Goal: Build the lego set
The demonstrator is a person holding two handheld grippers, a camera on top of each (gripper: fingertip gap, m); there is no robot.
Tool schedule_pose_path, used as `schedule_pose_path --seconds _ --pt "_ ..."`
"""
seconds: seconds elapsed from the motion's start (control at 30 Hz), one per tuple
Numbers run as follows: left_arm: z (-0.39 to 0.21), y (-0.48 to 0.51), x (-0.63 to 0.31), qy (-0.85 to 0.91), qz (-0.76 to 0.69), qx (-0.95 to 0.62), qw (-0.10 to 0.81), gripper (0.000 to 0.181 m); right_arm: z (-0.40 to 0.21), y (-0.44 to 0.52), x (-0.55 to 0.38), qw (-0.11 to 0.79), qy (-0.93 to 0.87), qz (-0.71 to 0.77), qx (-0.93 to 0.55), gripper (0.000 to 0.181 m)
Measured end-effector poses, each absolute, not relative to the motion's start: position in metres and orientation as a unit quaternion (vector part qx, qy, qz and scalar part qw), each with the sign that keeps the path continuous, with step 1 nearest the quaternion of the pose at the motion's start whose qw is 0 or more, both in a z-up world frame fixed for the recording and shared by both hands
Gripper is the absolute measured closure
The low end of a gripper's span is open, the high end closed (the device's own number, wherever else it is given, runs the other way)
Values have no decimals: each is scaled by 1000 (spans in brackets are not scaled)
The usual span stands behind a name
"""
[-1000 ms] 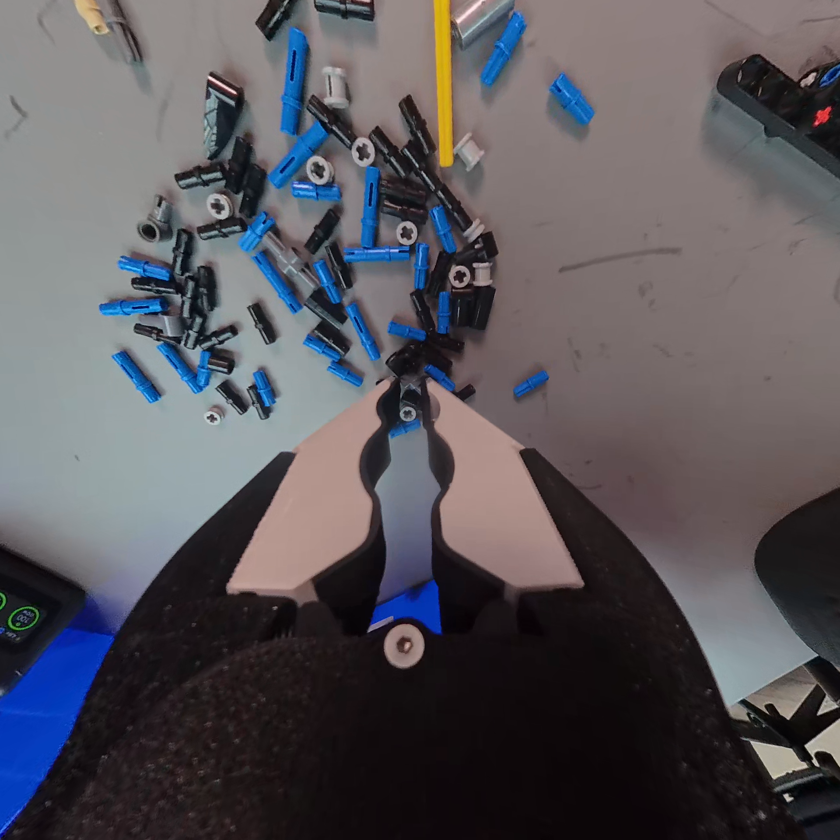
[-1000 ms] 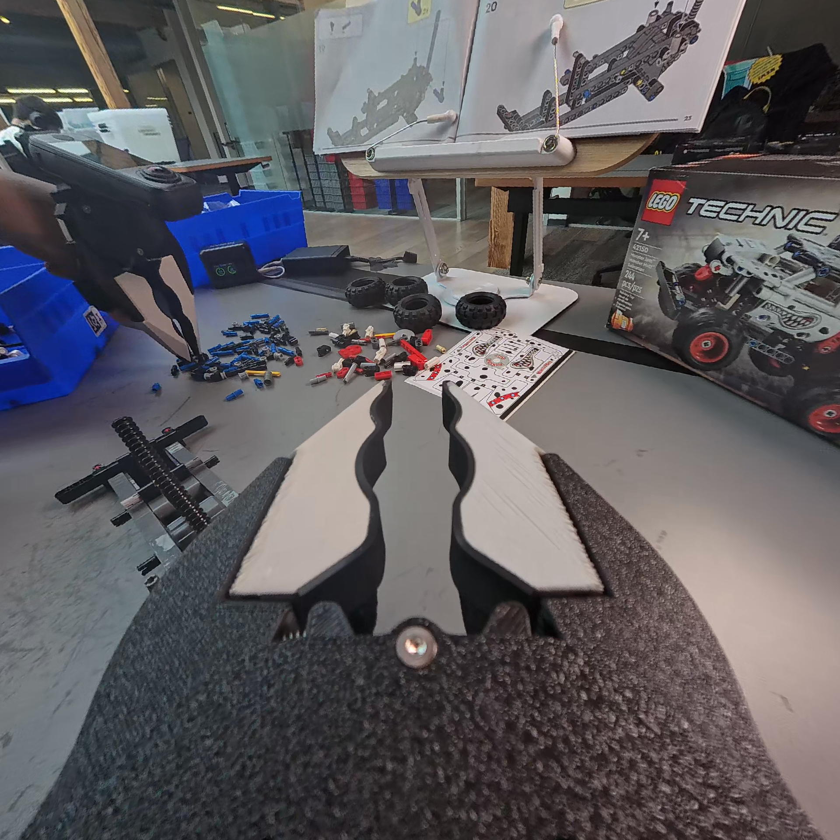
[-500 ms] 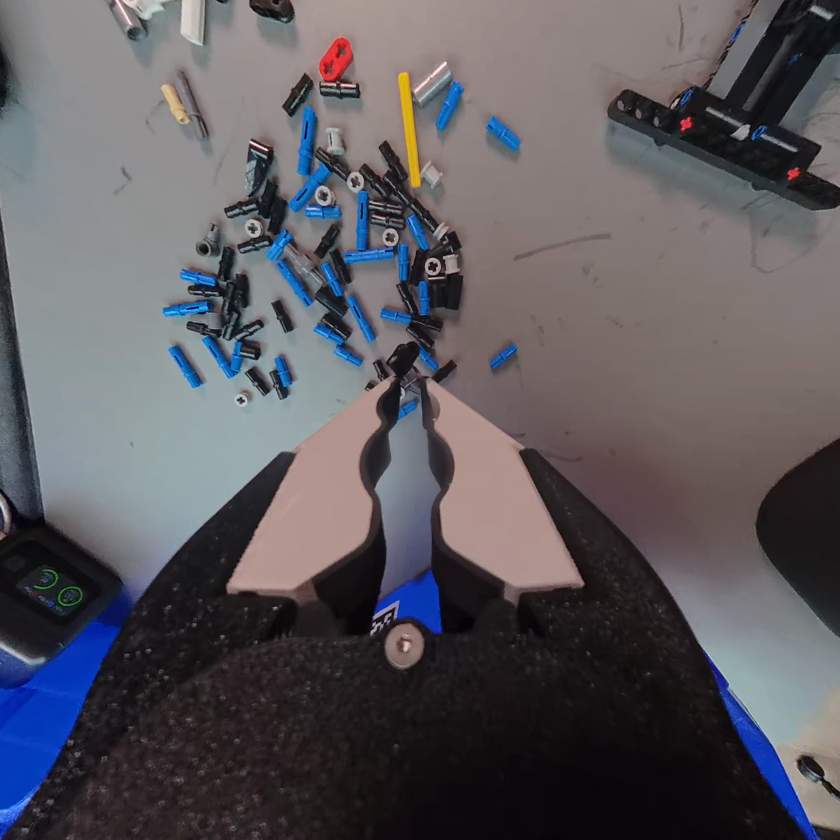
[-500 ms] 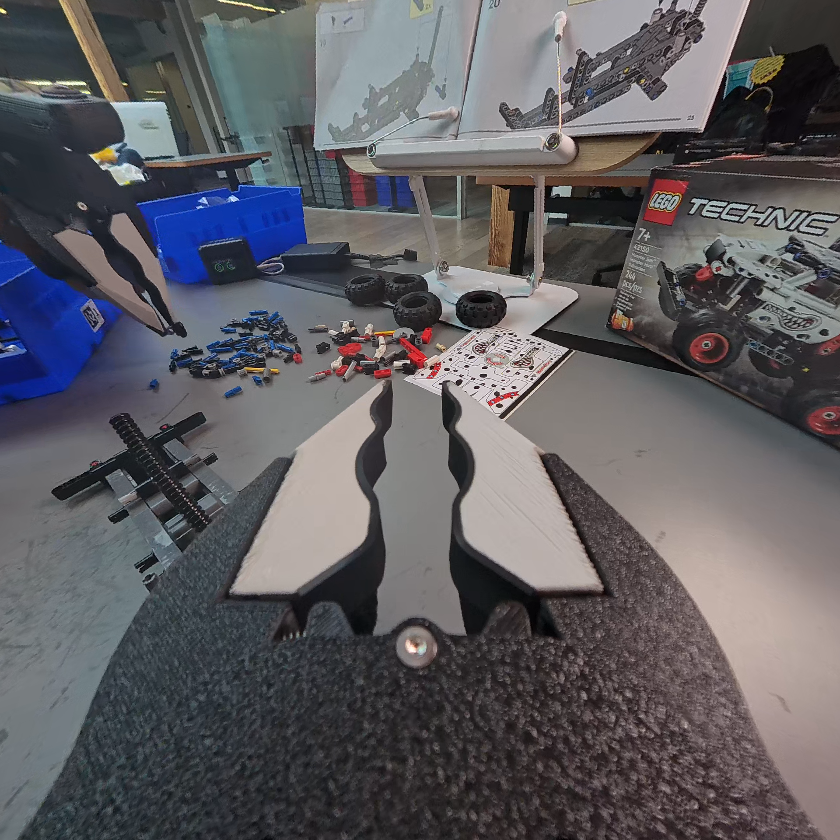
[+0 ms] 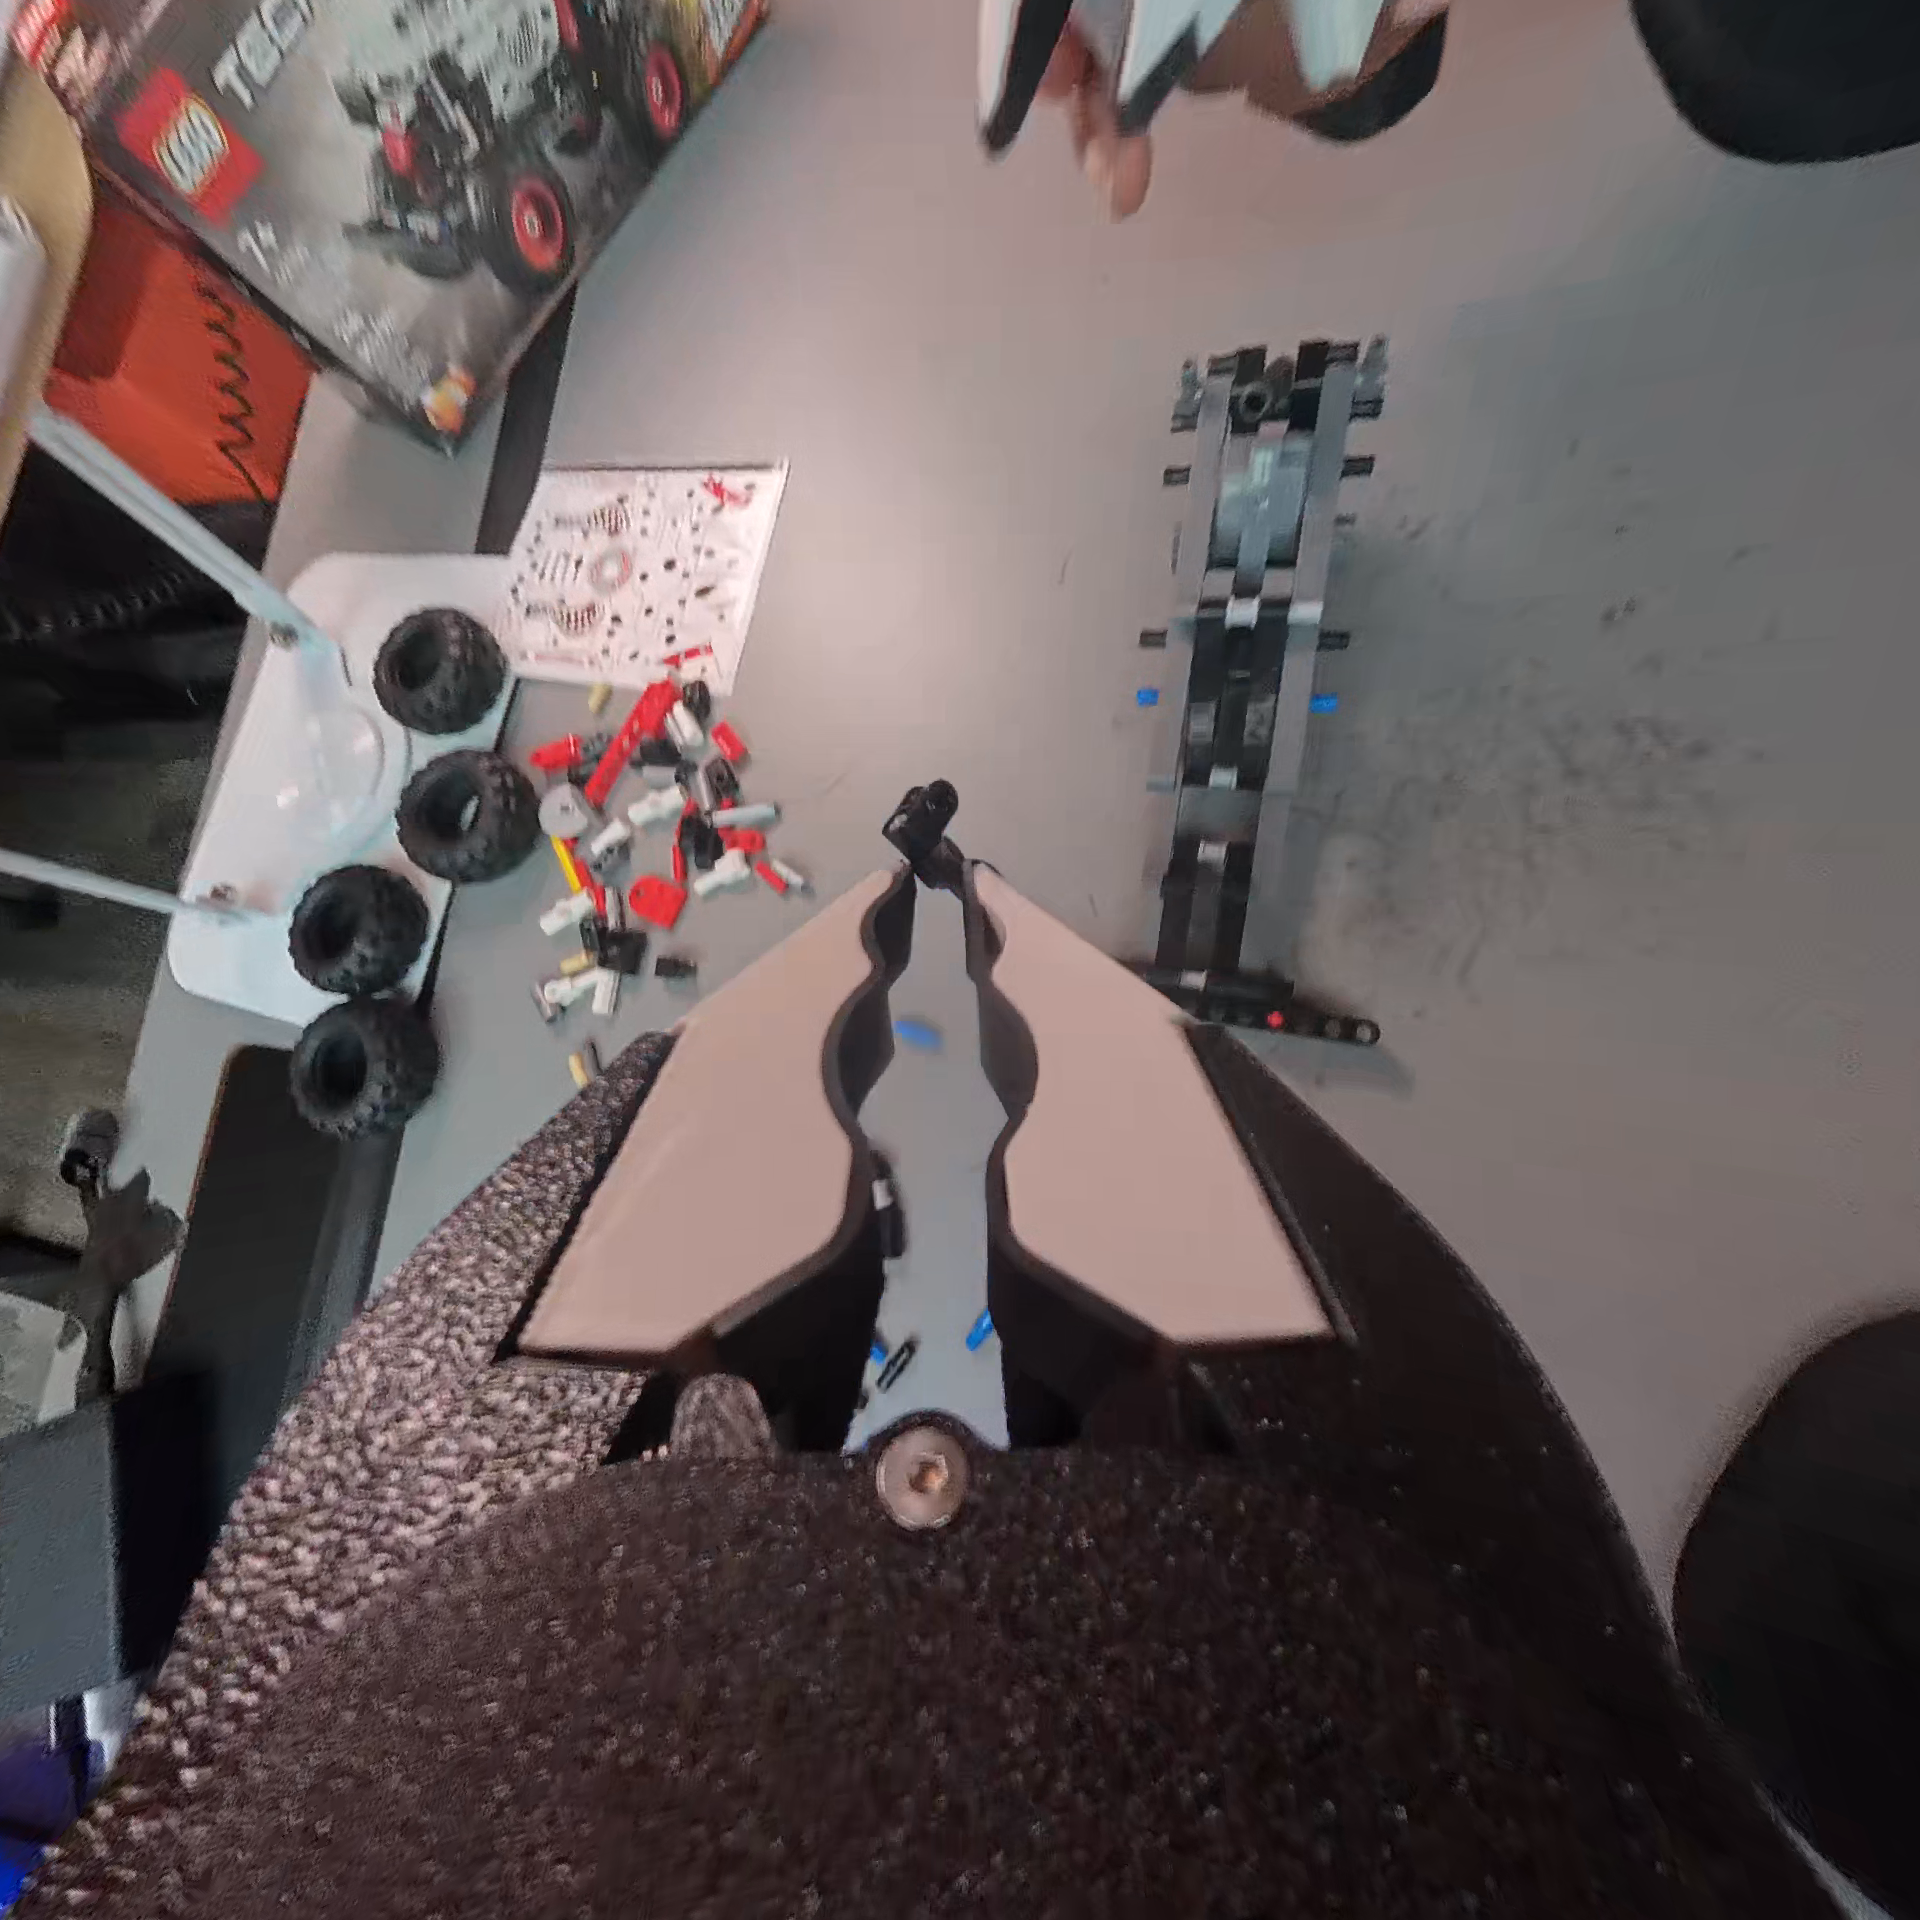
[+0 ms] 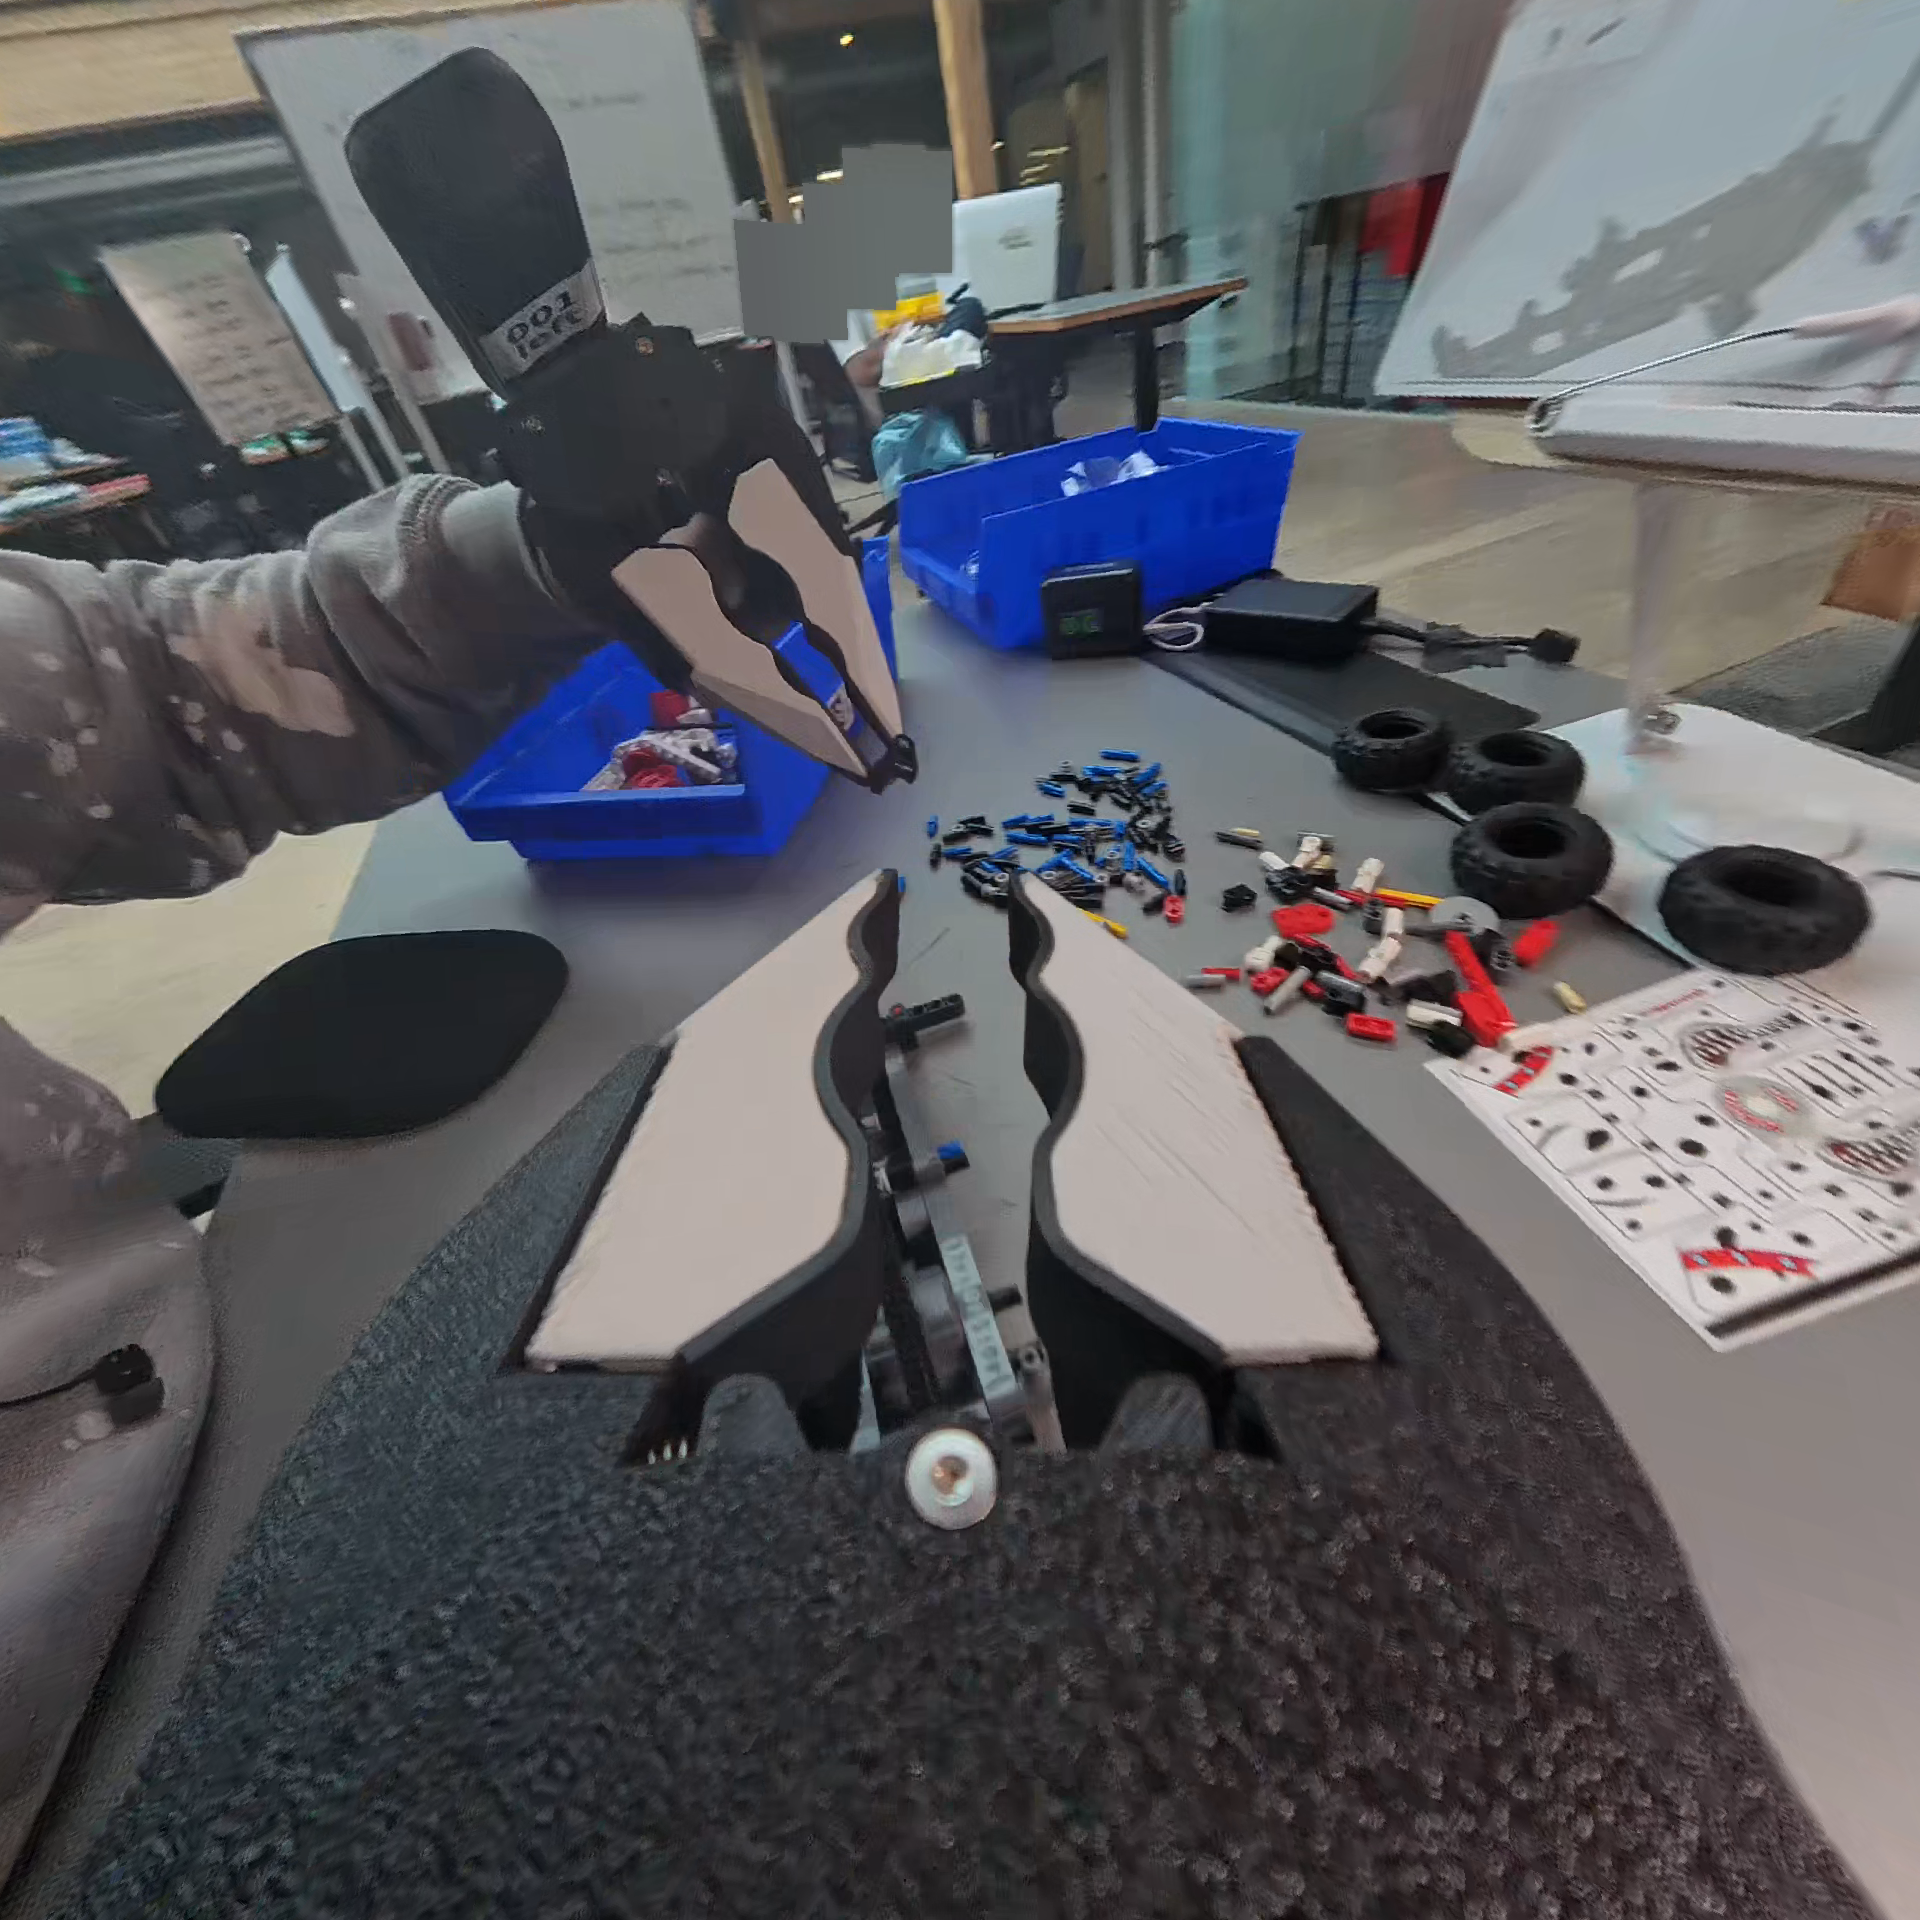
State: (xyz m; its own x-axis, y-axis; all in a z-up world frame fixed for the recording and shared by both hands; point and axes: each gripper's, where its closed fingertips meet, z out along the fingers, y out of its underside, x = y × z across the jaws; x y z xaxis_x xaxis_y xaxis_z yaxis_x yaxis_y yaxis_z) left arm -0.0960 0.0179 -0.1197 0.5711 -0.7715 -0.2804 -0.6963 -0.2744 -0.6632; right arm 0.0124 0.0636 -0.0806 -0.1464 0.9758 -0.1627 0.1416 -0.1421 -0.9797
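Currently the left hand-held gripper [image 5: 932, 871] is pinched on a small black connector piece [image 5: 922, 818], which sticks out past the fingertips, raised clear of the tabletop [image 5: 987, 343]. The right wrist view shows the same left hand-held gripper [image 6: 891, 756] held high over the near edge of a blue bin [image 6: 634, 800], tips angled down toward the centre of the tabletop.

The partly built chassis [image 5: 1252, 675] lies flat on the tabletop, ahead of and to the right of the left gripper's tips in the left wrist view. Its long axis runs roughly parallel to the line of the fingers, with the cross beam end nearest the camera. The carried piece and the chassis are apart, no contact.

The right hand-held gripper [image 6: 951, 899] is spread, holding nothing. The chassis [image 6: 935, 1226] sits directly under and between its fingers, running along them, so the right side is the nearer of the two to the build.

Judgement: the step in hand is bringing the connector across to the chassis. The left must travel rightward and down; the right looks placed to steady the frame. Which hole the piece goes to cannot be told; the chassis detail is blurred.

Pile of blue and black pins [image 6: 1070, 831] lies beyond the right fingertips.
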Motion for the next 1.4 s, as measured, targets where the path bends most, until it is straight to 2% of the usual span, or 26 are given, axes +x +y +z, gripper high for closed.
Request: schedule_pose_path --seconds 0.2,0.33,0.4,0.43,0.53,0.67,0.77,0.97,1.13,1.2,1.27,1.4 --pt "-100 15 -57 477 -47 -759 440 171 -92 28 -48 304 -613 533 -498 154" --pt "-99 10 -61 470 -38 -763 441 171 -92 18 -65 282 -622 547 -484 172" --pt "-98 7 -66 460 -45 -766 447 171 -88 17 -69 280 -619 561 -473 172" --pt "-98 5 -68 452 -52 -768 450 180 -81 19 -71 283 -601 580 -472 173" --pt "-106 2 -79 428 -49 -784 447 180 -60 36 -74 278 -537 639 -477 173" --pt "-114 -1 -87 395 -52 -800 449 180 -90 60 -83 314 -564 560 -519 173" --pt "-123 -2 -91 373 -41 -819 433 180 -105 74 -85 303 -555 546 -549 173" --pt "-135 11 -99 290 -23 -843 452 153 -116 79 -76 294 -591 512 -549 172" --pt "-118 21 -65 239 -166 -810 509 152 -100 34 -58 321 -670 513 -430 172" --pt "-110 23 -55 224 -228 -797 512 158 -97 24 -52 342 -690 496 -400 172" --pt "-101 20 -45 225 -280 -781 512 170 -95 23 -48 352 -697 485 -393 172" --pt "-95 18 -35 235 -311 -767 510 169 -94 21 -40 351 -700 484 -390 173"
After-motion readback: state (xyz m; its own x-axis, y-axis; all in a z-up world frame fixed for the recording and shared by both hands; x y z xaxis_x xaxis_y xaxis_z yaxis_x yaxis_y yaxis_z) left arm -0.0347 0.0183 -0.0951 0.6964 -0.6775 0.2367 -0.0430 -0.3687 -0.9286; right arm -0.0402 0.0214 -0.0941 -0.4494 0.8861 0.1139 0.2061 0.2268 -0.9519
